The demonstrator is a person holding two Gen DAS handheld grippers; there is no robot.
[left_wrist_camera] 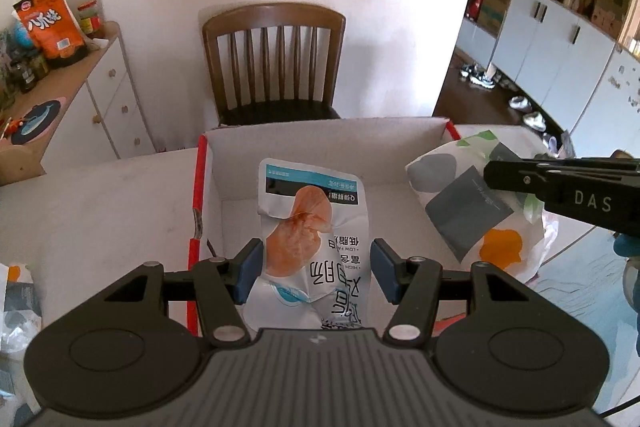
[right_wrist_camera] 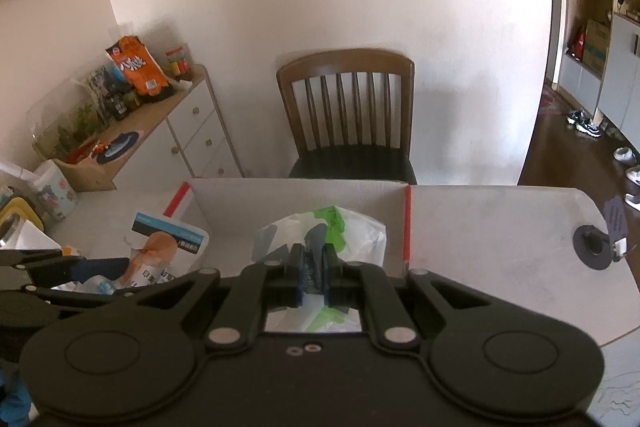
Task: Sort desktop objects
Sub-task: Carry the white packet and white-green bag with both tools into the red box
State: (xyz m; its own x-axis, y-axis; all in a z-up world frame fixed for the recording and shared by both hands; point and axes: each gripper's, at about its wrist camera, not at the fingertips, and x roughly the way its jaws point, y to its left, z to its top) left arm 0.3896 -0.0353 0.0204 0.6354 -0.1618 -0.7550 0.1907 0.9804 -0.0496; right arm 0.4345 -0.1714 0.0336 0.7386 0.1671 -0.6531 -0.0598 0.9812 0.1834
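Sorting looks midway: both grippers hover at the open white box (left_wrist_camera: pixel 328 143) on the table (left_wrist_camera: pixel 100 203), each with a packet over it, neither set down yet. The left gripper (left_wrist_camera: pixel 312 269) has its fingers spread, blue pads apart, with the snack pouch (left_wrist_camera: pixel 312 227) hanging between them; whether a pad touches it is unclear. The right gripper (right_wrist_camera: pixel 312 273) is clenched on the printed plastic bag (right_wrist_camera: pixel 352 235), held inside the box walls. The left view alone shows another bag (left_wrist_camera: pixel 16 303) at the table's near left edge, probably still to sort. The right view alone shows a black disc (right_wrist_camera: pixel 596 247) on the far side of the table.
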